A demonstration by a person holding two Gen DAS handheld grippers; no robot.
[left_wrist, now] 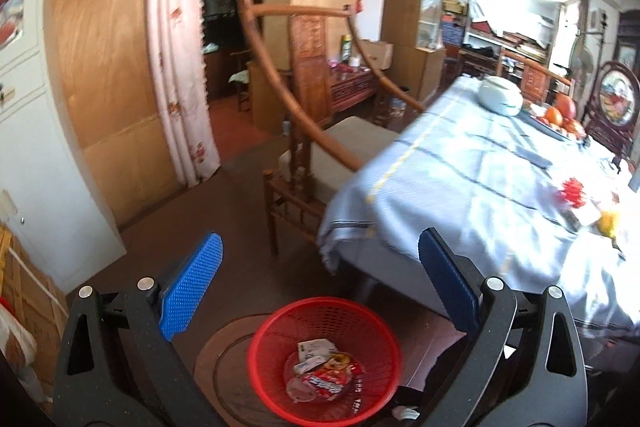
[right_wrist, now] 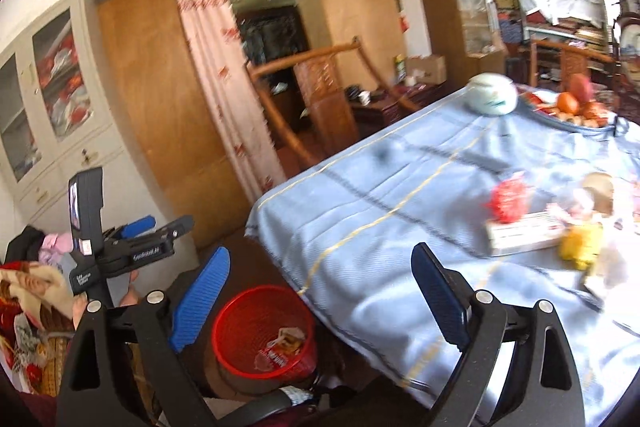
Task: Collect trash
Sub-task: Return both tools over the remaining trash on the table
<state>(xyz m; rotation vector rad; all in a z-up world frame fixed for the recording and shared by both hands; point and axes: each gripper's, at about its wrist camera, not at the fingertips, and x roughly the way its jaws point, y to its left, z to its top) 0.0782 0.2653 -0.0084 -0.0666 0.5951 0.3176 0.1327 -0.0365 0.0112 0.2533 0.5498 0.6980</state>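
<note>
Both grippers, left gripper (left_wrist: 320,287) and right gripper (right_wrist: 320,301), stand apart and empty above the red basket (left_wrist: 276,359) holding wrappers (left_wrist: 326,373), positioned low beside the counter (right_wrist: 400,207) where remaining trash (right_wrist: 508,203) likely waits.

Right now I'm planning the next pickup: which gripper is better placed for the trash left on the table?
Probably right. The right gripper, jaws open and empty, faces the red wrapper on the blue tablecloth; the left gripper hangs over the red basket.

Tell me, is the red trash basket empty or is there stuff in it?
Not empty. The red basket stands upright with a few wrappers lying at the bottom, far from full.
</note>
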